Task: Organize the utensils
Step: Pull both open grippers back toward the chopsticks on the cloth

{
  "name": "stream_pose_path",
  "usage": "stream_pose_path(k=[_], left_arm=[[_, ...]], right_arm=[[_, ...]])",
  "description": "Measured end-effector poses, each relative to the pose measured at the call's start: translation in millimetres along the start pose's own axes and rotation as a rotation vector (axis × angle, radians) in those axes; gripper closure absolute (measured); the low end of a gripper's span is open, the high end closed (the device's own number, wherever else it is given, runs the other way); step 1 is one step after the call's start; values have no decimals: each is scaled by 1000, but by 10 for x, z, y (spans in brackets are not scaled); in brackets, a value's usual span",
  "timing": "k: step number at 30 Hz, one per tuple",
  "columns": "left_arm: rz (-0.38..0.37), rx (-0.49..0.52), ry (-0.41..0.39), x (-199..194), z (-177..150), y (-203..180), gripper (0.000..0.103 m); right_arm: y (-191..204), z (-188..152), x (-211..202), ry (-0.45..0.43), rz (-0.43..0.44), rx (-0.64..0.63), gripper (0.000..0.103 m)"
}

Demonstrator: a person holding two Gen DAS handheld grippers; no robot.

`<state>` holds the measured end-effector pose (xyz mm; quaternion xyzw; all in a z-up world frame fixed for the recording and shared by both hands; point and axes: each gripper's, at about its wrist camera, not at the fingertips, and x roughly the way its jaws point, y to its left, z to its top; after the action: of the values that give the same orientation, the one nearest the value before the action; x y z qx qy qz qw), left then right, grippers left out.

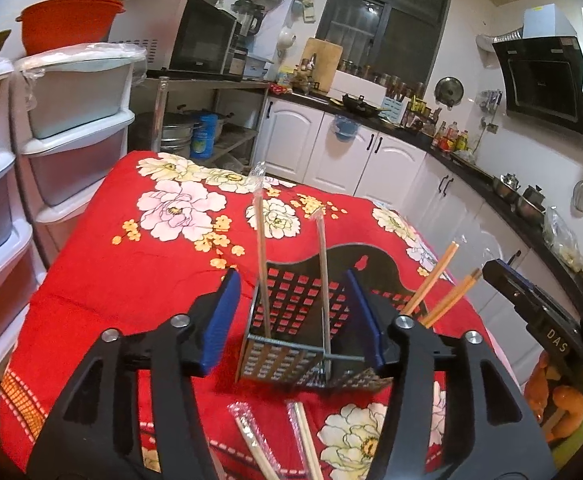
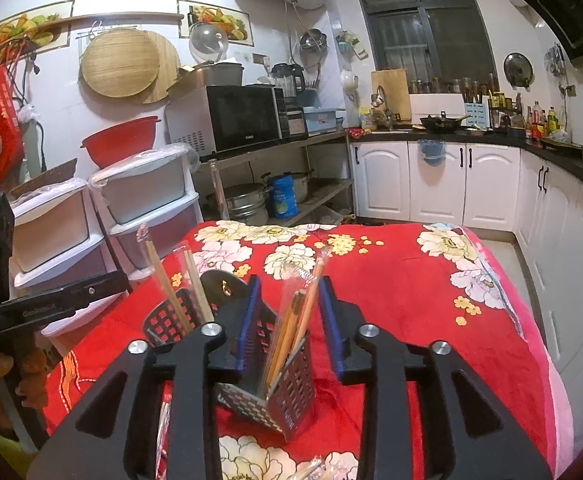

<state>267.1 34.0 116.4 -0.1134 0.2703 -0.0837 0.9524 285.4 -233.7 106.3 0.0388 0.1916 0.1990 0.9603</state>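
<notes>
**Wrapped chopsticks standing in the perforated holder, both hand-held grippers spread**

Left wrist view: the left hand-held gripper (image 1: 291,316) is being held with its blue pads spread apart, nothing being pinched. Between and just beyond them, the perforated metal holder (image 1: 291,344) is seen standing on the red floral cloth (image 1: 131,272) covering the worktop. Two wrapped chopstick pairs (image 1: 262,264) are leaning upright in its near compartment, and bare-tipped chopsticks (image 1: 437,280) are showing in the compartment to the right. Two more wrapped pairs (image 1: 251,440) are lying on the cloth in front of the holder.

Right wrist view: the right hand-held gripper (image 2: 289,320) is likewise being held spread, its pads standing clear on either side of the wrapped chopsticks (image 2: 295,328) that are resting tilted in the holder (image 2: 275,396). Further wrapped pairs (image 2: 171,284) are standing in the compartment to the left.
</notes>
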Motion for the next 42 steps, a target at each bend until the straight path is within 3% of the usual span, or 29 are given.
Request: stream_pose_path(k=[15, 33, 37, 42], left_arm=[[44, -53, -9, -322, -264, 265, 25], [131, -109, 20, -619, -675, 678, 23], [141, -115, 28, -681, -795, 723, 14], [153, -132, 50, -718, -937, 827, 12]], right_arm=[[193, -144, -274, 9, 23, -21, 66], [627, -466, -298, 92, 102, -76, 65], [740, -561, -269, 120, 119, -90, 60], [885, -680, -182, 171, 145, -116, 59]])
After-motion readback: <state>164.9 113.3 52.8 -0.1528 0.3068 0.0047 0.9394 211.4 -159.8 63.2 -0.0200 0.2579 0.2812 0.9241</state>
